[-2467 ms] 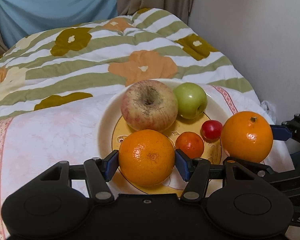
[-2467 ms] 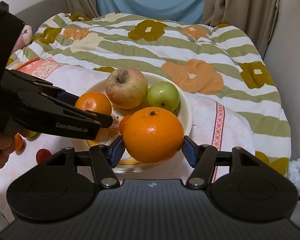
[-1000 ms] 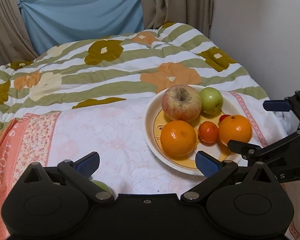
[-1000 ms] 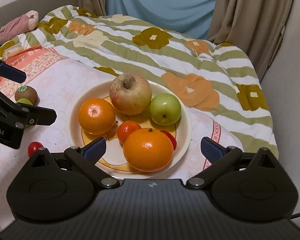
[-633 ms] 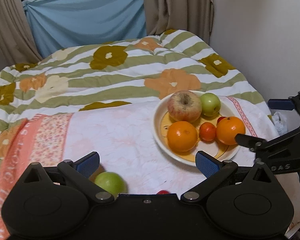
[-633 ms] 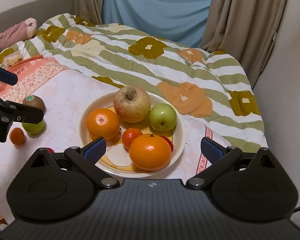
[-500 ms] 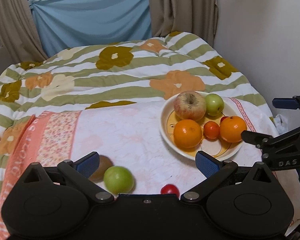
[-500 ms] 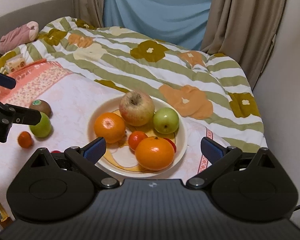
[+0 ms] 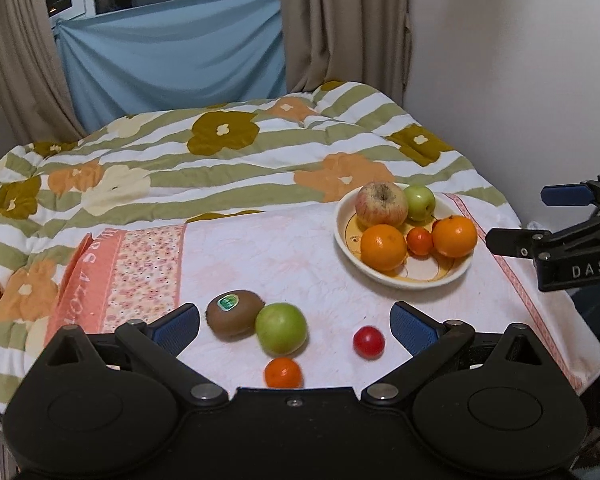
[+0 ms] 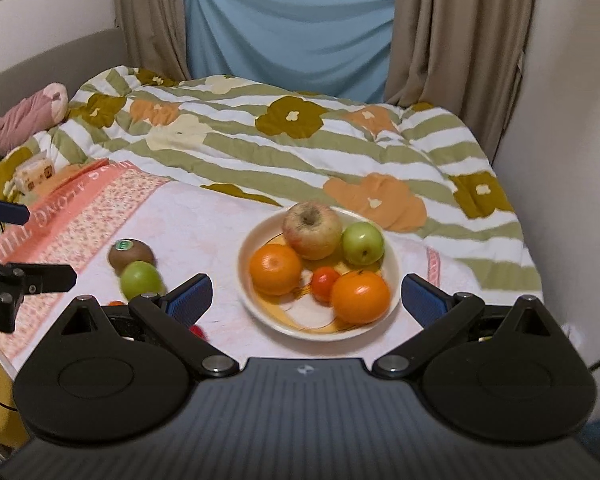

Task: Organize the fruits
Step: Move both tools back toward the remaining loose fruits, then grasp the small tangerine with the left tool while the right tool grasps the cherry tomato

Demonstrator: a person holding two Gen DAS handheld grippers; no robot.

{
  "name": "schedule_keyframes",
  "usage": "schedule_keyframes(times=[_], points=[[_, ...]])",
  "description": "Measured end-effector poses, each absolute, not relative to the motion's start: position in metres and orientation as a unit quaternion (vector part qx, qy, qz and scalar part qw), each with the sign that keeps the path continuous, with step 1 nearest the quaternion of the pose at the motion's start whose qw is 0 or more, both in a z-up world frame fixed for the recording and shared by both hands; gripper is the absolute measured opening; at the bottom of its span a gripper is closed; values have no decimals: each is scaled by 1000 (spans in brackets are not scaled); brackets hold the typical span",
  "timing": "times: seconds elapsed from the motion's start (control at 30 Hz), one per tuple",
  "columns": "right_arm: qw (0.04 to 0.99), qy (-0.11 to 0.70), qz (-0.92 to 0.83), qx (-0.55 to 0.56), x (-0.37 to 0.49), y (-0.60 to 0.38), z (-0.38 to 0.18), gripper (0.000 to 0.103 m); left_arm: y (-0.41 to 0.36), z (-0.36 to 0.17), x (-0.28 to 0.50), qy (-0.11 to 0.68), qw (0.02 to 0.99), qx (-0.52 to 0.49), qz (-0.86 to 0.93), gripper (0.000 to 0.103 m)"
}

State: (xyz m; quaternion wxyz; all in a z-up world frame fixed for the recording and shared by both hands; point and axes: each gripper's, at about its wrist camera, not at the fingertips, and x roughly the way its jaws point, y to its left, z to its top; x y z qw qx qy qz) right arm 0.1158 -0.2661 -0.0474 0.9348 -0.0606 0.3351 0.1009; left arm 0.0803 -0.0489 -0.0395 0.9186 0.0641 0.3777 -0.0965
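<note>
Sitting near the cloth's [image 9: 260,256] right edge: plate [image 9: 380,276].

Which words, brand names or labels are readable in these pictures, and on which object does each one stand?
"DAS": on the right gripper, white letters on its black body.
Pink cloth: large white letters on the salmon band, seen upside down, not fully readable.
Kiwi: green sticker, print too small to read.
Small box on the quilt: print blurred.
</note>
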Motion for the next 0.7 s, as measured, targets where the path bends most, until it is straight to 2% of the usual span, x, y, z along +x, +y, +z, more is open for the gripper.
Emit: schedule_keyframes(times=[0.1, 0.37, 0.57, 0.7], points=[[934, 342, 95, -41, 106, -255, -48, 103, -38, -42, 74, 384, 914, 72, -108, 95], [932, 356, 60, -21, 79, -217, -59, 103, -8, -60, 70, 404, 896, 89, -163, 94], [929, 368, 39, -11, 70, -192, -82, 103, 4, -87, 74, 417, 879, 108, -205, 88], [925, 378, 28, -1, 70, -179, -104, 103, 4, -110, 81, 426, 869, 113, -224, 75]])
